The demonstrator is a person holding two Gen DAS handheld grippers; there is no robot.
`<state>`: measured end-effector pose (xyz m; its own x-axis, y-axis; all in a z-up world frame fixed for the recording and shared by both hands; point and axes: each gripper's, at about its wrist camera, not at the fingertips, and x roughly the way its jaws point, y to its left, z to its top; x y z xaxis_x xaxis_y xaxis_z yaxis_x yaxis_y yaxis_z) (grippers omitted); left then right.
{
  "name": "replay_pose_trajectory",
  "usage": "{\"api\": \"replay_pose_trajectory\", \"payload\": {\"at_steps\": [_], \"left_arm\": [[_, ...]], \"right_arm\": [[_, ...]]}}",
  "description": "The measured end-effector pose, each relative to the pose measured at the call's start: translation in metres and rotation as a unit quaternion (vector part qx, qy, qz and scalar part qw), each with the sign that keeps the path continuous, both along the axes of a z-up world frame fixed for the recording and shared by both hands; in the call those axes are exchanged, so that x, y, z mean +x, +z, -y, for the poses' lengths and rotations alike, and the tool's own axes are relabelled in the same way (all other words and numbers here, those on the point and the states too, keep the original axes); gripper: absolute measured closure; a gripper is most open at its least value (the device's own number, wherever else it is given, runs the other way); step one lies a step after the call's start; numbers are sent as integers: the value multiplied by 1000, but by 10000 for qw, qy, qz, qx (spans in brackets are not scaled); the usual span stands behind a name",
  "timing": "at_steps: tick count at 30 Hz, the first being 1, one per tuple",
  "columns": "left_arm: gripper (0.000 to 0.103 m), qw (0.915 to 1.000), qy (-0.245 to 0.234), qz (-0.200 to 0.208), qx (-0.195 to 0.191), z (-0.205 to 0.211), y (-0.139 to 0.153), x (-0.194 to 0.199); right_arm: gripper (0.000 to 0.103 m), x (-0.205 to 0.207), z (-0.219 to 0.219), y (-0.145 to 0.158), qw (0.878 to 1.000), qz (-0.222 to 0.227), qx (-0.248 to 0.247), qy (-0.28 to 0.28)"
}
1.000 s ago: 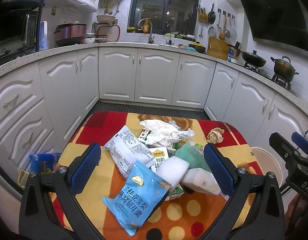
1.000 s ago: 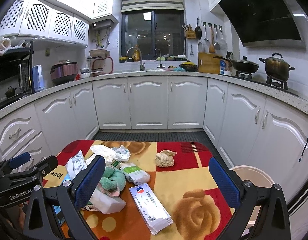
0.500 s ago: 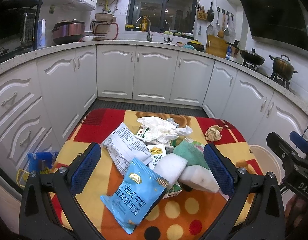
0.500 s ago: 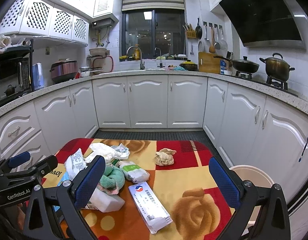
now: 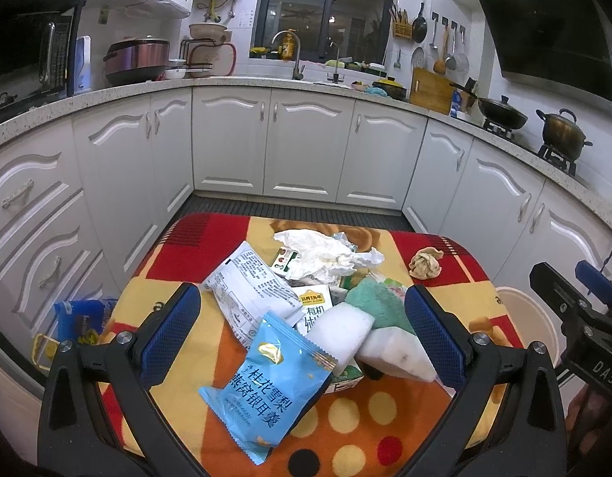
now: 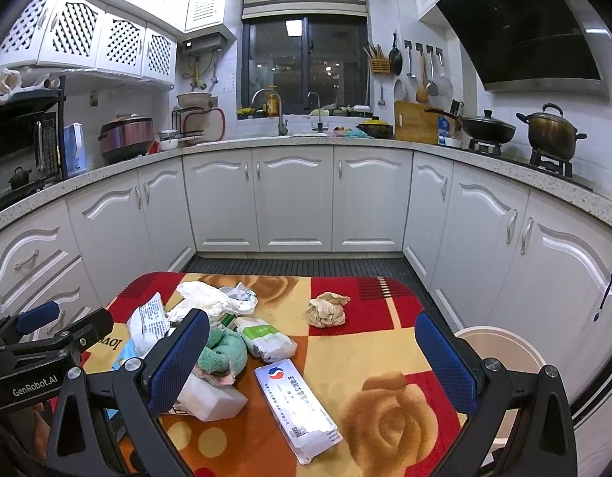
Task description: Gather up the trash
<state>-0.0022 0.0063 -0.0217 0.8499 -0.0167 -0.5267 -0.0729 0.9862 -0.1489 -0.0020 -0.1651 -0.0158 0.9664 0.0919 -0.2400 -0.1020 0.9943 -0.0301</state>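
Trash lies heaped on a small table under a red, yellow and orange cloth (image 5: 210, 238). In the left wrist view my left gripper (image 5: 302, 326) hangs open over a light-blue snack bag (image 5: 268, 381), with white foam blocks (image 5: 339, 334), a white printed packet (image 5: 250, 290), a green cloth (image 5: 379, 304) and crumpled white tissue (image 5: 326, 254) beyond. A brown paper ball (image 5: 425, 264) sits apart at the right. My right gripper (image 6: 312, 351) is open above a long white box (image 6: 298, 405). The same brown paper ball (image 6: 326, 310) lies ahead of it.
A cream bucket (image 6: 500, 348) stands on the floor right of the table. White cabinets (image 6: 294, 202) ring the room, with a dark strip of floor (image 6: 298, 266) between them and the table. A blue bag (image 5: 81, 318) sits on the floor at the left.
Both views have shifted only slightly; the left gripper has eased a little lower and nearer the pile. Both grippers stay open and no trash has moved.
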Motion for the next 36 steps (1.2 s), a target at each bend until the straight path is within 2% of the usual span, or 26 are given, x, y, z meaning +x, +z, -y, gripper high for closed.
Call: {"api": "replay_pose_trajectory", "payload": {"at_steps": [1,4,6,18,21,36], "left_arm": [[1,10000,10,17,0,0,0,0],[1,9993,-9,-80,365,-2,-1,3],[1,9990,-14,-126,417,-4,0,4],[1,9997,-14,-22,248,-6,-1,5],[1,10000,7,58,17,-10,-5,5],[1,10000,27,5,78,-13,-9,10]], "right_arm": [[0,0,0,0,10000,1,-1,-5],[0,0,0,0,10000,-13,-2,-1],[0,2,-1,-1,10000,-48,-9,6],[0,10,-2,-4,9997,-210,-77,70],[0,11,-2,-5,9996,-248,-81,64],[0,14,-3,-11,9993,-343,-153,76]]}}
